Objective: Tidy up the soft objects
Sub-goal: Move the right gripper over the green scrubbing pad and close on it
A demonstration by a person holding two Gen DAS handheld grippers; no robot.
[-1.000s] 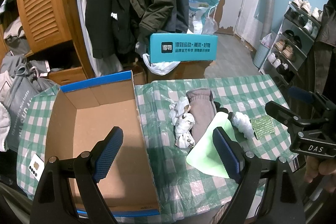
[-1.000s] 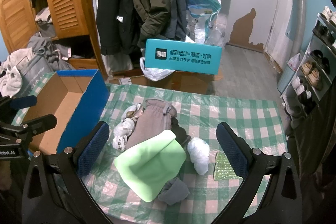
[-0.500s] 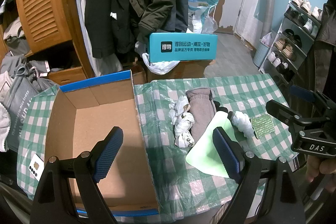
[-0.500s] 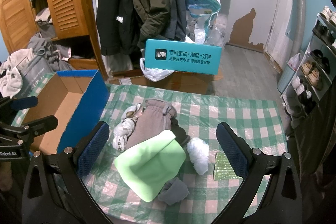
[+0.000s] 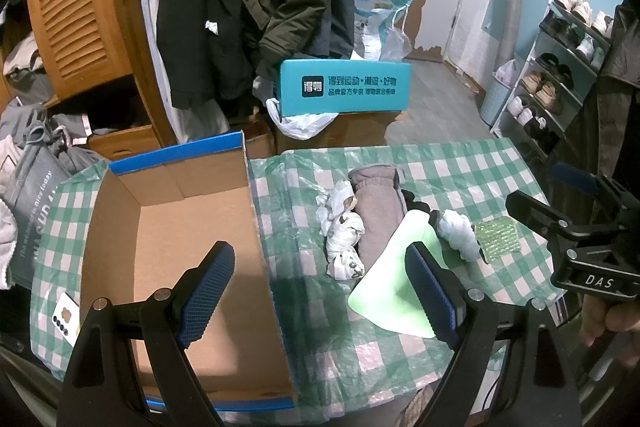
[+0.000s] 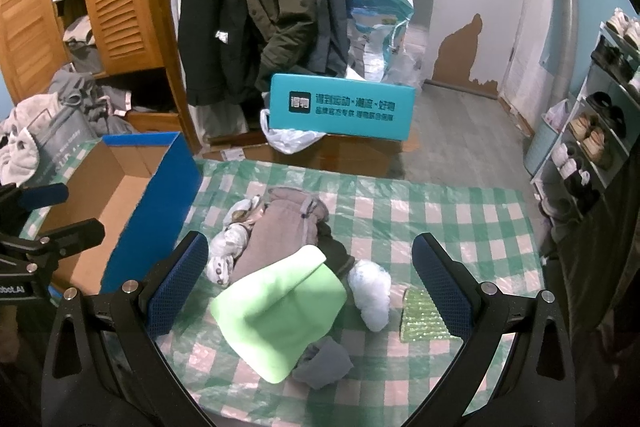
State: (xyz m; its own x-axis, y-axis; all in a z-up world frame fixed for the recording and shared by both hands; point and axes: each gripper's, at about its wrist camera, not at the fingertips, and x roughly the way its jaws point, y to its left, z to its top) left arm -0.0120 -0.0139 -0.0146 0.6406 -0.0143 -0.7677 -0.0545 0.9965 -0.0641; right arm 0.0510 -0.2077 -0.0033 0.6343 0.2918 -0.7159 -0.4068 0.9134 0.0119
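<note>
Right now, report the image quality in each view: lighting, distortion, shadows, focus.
Left wrist view: heavy fisheye bending with black corners; the left gripper casts a shadow on the checked cloth; the green cloth looks overexposed. Right wrist view: same distortion, dim indoor light, the green cloth glows; reasonably sharp.

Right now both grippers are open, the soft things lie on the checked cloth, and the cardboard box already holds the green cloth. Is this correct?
Not quite. The cardboard box holds nothing; the left wrist view shows its bare bottom. The green cloth lies on the checked cloth with the other soft things. The left gripper and right gripper are open, as you say.
</note>
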